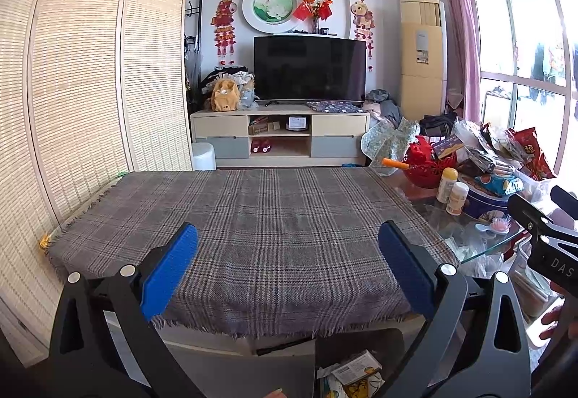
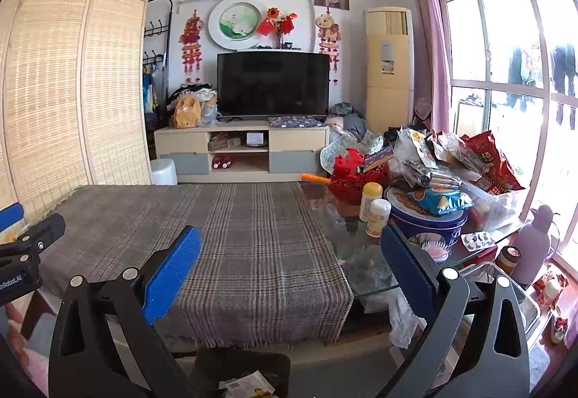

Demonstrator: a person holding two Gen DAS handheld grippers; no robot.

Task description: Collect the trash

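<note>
My left gripper [image 1: 289, 235] is open and empty above the near part of a grey plaid cloth [image 1: 249, 235] on the table. My right gripper [image 2: 289, 239] is open and empty over the cloth's right edge [image 2: 253, 253]. A dark bin with paper wrappers and cartons [image 1: 356, 374] sits on the floor below the table's front edge; it also shows in the right wrist view [image 2: 249, 383]. The right gripper's body shows at the right edge of the left wrist view [image 1: 549, 239]. The left gripper's body shows at the left edge of the right wrist view [image 2: 25, 249].
A glass table top [image 2: 365, 253] to the right holds two small bottles [image 2: 374, 210], a blue tin [image 2: 426, 221], a red basket [image 2: 352, 177], a pink hairbrush [image 2: 435, 249] and a clear box heaped with snack bags [image 2: 480, 174]. A bamboo screen [image 1: 83, 80] stands left. A TV cabinet [image 1: 280, 136] is beyond.
</note>
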